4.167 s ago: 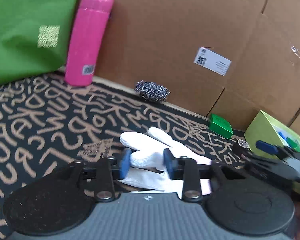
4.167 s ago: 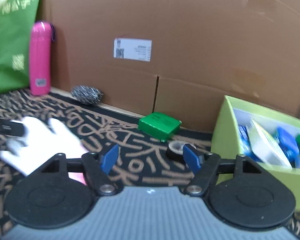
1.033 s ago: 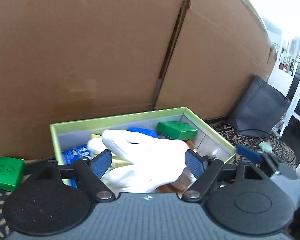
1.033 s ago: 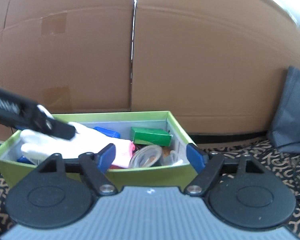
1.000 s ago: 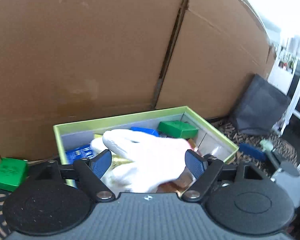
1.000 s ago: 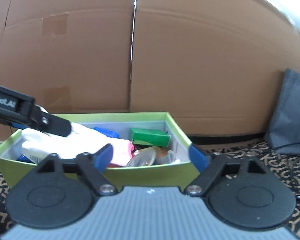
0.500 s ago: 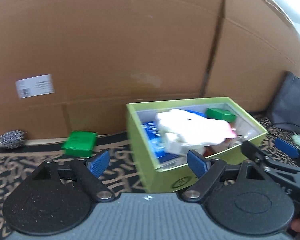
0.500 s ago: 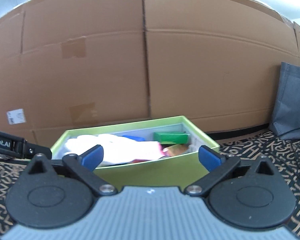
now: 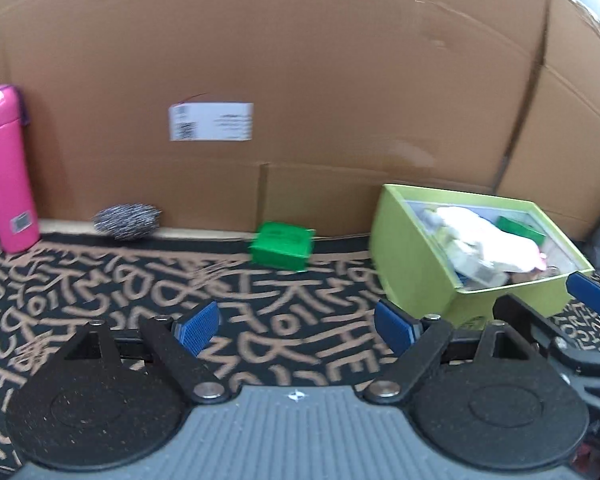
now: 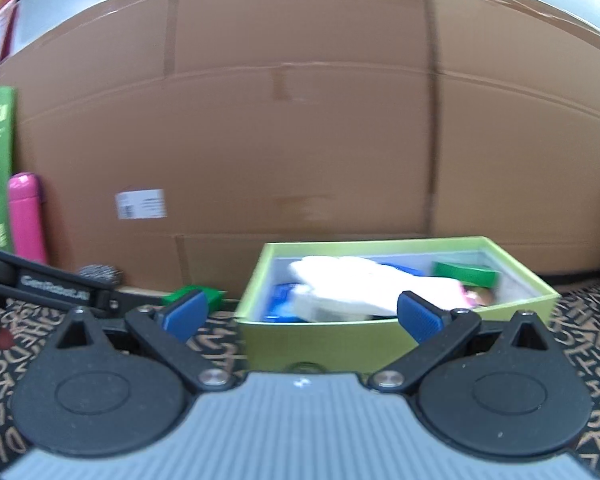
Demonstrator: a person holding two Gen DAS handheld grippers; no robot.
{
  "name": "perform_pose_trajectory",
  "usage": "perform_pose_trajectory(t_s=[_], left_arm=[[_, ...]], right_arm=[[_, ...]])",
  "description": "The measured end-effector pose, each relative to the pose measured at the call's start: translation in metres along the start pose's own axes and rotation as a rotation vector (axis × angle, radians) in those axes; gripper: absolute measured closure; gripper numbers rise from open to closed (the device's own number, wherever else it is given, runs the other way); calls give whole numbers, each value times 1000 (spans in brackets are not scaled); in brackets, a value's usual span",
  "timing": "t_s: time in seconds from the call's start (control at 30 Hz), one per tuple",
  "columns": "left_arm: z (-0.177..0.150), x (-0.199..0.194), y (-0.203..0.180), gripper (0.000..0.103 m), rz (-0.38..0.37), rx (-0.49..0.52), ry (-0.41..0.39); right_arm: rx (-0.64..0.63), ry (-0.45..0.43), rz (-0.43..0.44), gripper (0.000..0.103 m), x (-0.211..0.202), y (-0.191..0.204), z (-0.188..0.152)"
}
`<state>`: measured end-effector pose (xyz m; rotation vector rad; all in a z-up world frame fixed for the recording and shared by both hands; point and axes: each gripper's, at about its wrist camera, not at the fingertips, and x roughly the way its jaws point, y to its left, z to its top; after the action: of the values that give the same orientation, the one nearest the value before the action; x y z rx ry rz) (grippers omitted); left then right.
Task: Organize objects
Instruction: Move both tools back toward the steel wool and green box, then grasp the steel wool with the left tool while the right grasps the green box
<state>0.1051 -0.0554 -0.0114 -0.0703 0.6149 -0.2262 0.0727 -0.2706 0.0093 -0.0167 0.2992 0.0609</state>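
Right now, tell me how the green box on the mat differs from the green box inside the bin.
The green box on the mat lies in the open near the cardboard wall, fully in view, with nothing touching it. The green box in the bin sits at the far right end of the lime bin, partly hidden beside the white glove. Both are the same bright green and look like the same kind of small box.

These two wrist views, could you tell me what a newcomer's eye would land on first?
Probably the lime-green box on the letter-patterned mat, with a white glove lying on top of its contents. Next, the pink bottle standing at far left against the cardboard wall, and the small green box on the mat between them.
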Motion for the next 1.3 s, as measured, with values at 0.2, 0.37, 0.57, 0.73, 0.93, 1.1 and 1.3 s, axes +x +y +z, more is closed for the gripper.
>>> perform_pose_trajectory(t_s=[0.2, 0.37, 0.57, 0.73, 0.93, 1.1, 1.3], left_arm=[[-6, 12, 52, 15, 79, -70, 40], [-11, 22, 95, 15, 137, -117, 75], [3, 41, 135, 15, 179, -185, 81], [28, 74, 153, 15, 200, -202, 61], [56, 119, 162, 15, 227, -96, 23], [68, 149, 168, 15, 185, 5, 44], [65, 162, 172, 52, 44, 75, 67]], right_arm=[[-122, 40, 125, 0, 13, 54, -3], [-176, 101, 213, 0, 35, 90, -9], [-149, 182, 250, 0, 74, 116, -10], [-139, 240, 203, 0, 112, 128, -8], [-122, 293, 143, 0, 159, 127, -9], [-17, 339, 93, 0, 206, 116, -7], [106, 397, 86, 0, 250, 111, -10]])
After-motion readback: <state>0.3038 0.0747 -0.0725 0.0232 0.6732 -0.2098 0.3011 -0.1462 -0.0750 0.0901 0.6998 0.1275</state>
